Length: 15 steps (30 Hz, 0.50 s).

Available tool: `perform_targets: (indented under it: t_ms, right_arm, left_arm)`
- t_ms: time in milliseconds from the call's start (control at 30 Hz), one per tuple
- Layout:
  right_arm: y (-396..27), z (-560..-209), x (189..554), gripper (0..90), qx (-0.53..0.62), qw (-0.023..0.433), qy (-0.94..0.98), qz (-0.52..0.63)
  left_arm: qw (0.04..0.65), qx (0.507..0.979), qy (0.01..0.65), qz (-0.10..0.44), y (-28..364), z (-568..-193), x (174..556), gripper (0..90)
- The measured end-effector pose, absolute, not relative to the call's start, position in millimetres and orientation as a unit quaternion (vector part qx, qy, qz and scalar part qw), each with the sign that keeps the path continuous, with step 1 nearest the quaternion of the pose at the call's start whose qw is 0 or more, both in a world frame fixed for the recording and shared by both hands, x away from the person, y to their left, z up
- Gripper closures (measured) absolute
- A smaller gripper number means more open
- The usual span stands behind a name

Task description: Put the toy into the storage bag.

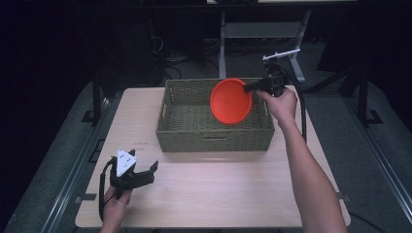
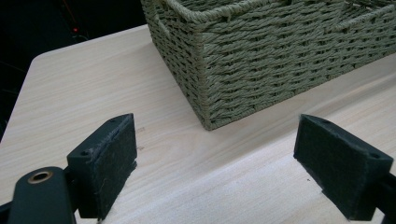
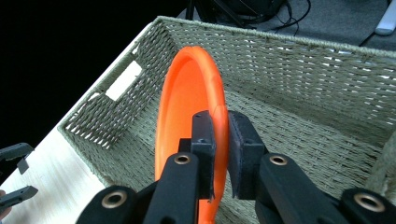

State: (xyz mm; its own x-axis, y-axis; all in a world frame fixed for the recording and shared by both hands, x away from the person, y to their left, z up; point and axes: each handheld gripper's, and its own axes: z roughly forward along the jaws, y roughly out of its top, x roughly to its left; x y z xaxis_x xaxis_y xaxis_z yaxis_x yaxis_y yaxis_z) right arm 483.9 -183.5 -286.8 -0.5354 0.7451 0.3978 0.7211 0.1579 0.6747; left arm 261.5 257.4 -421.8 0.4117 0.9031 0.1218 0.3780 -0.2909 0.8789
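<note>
- Right gripper (image 1: pixel 248 88): jaws clamped on the rim of an orange plate (image 1: pixel 231 101), one pad on each face of the rim; right gripper view shows it clearly (image 3: pixel 219 140).
- Plate (image 3: pixel 187 116) is held on edge, near vertical, concave face toward the basket's left end as the high view shows it.
- Plate position: over the right half of the woven basket (image 1: pixel 187 127), lower edge inside the opening, upper edge above the rim. Cannot tell whether it touches the basket floor.
- Right hand (image 1: pixel 279 104) comes in from the basket's right end; cable trails off behind it past the table edge.
- Basket (image 3: pixel 299 74): greenish woven, rectangular, cut-out handle in the end wall, sits mid-table toward the far edge. Besides the plate I see nothing in the interior.
- Left gripper (image 1: pixel 145 174): jaws wide apart, nothing between them, grey three-cornered plate on top. Held by the left hand (image 1: pixel 116 201) low over the near-left part of the table (image 1: pixel 218 194).
- Left gripper view: both pads (image 2: pixel 109 158) apart over bare wood, pointed at the basket's near corner (image 2: pixel 205 93); basket well clear of the jaws.
- Left gripper's jaw tips also show at the left edge of the right gripper view (image 3: pixel 14 172), well apart from the plate.
- Table top: light wood, rounded corners; dark floor and equipment frames around it.
</note>
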Motion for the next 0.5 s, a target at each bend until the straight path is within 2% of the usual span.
perform_targets:
  t_ms: [500]
  right_arm:
    - [-173.0,-305.8,493.2,81.2,0.494,0.015,0.764,0.414]
  left_arm:
    - [0.405,0.738,0.43,0.326,256.1,-421.9,261.1,12.8]
